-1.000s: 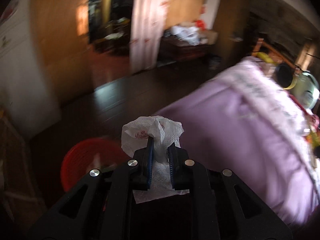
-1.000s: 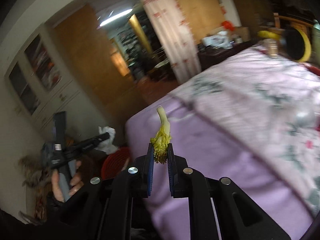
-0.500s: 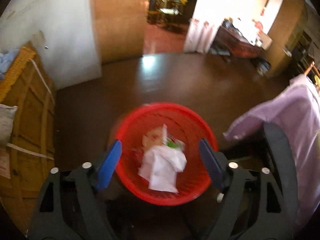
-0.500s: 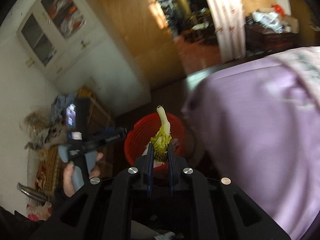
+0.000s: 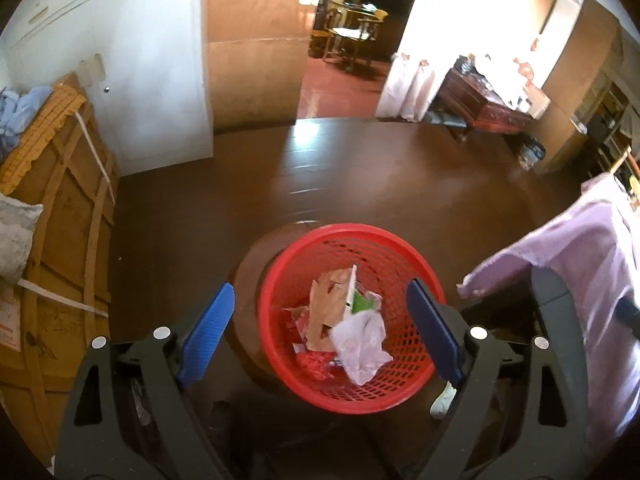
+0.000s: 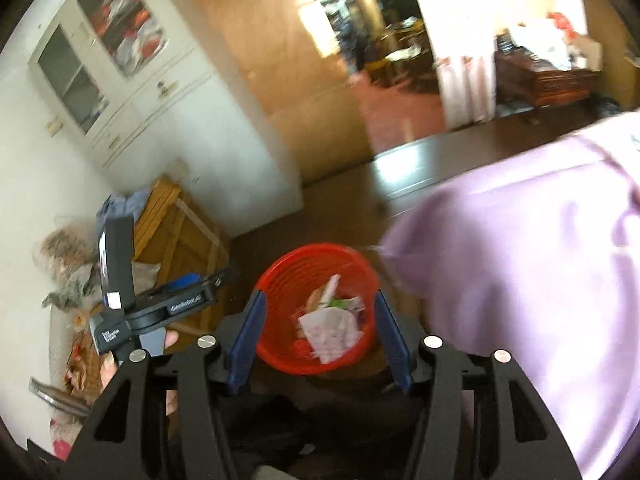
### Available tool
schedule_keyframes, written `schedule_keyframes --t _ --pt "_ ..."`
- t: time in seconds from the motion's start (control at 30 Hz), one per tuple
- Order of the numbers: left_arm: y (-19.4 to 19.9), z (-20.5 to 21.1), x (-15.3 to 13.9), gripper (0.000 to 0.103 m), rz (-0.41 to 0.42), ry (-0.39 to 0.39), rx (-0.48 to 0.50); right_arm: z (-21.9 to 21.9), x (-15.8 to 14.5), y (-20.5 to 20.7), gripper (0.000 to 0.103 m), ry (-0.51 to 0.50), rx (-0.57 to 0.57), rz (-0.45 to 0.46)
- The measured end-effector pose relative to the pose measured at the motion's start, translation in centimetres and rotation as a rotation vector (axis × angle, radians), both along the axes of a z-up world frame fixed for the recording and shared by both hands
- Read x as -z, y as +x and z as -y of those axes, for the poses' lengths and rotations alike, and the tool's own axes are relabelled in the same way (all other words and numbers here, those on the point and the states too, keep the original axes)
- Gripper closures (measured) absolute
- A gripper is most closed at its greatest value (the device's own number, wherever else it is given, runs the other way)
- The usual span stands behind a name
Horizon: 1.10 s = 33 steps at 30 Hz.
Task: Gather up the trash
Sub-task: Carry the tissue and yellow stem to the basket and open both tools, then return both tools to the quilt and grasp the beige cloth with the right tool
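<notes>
On the far left of my left camera I see a wooden crate (image 5: 60,216) with a yellow cloth on top. A white cupboard (image 5: 148,80) stands behind it. The floor (image 5: 360,176) is dark and shiny.

My left gripper (image 5: 320,328) points down at a red basket (image 5: 404,264) on the floor. Its jaws are spread wide and opening, and nothing is between the blue pads (image 5: 206,330). The basket sits right below, in the gap between them. Inside it lie a white crumpled tissue (image 5: 362,346), a brown paper scrap (image 5: 324,312) and a bit of green. To the right, a purple cloth (image 5: 576,264) hangs down beside the basket.

In my right camera, on the left, a hand (image 6: 120,360) holds the left gripper's handle. My right gripper (image 6: 318,340) also points down at the red basket (image 6: 280,280). Its jaws are opening too, with nothing pinched between them. The white tissue (image 6: 332,330) lies in the basket with the other trash. The picture is a bit blurry, so I cannot tell the small pieces apart. The purple cloth (image 6: 528,248) fills the right side, just beside the basket.
</notes>
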<state>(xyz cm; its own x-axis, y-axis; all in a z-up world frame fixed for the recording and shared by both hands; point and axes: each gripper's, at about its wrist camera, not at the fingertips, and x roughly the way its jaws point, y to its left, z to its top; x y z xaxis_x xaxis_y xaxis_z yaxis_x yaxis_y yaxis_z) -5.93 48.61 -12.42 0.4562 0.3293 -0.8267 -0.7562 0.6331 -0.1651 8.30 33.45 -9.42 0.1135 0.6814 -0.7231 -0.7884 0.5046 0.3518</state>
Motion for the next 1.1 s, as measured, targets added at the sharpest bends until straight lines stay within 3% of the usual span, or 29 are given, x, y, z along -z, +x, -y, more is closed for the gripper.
schedule_keyframes --t 0.2,0.53,0.7,0.93,1.1 --pt "1.8 2.8 -1.3 0.017 0.007 0.024 0.075 8.0 -3.0 2.9 0.043 0.075 0.164 0.044" --pt "5.9 10.8 -6.0 0.013 0.029 0.137 0.24 22.5 -6.0 5.1 0.034 0.134 0.417 0.166" --pt "9.3 17.3 -8.9 0.011 0.057 0.214 0.381 30.6 -7.2 5.4 0.031 0.133 0.563 0.221" --pt "15.2 27.1 -11.4 0.01 0.091 0.255 0.604 43.2 -8.7 6.6 0.027 0.091 0.807 0.293" --pt "18.9 34.9 -12.2 0.009 0.102 0.3 0.759 51.2 -7.5 7.6 0.027 0.075 0.95 0.251"
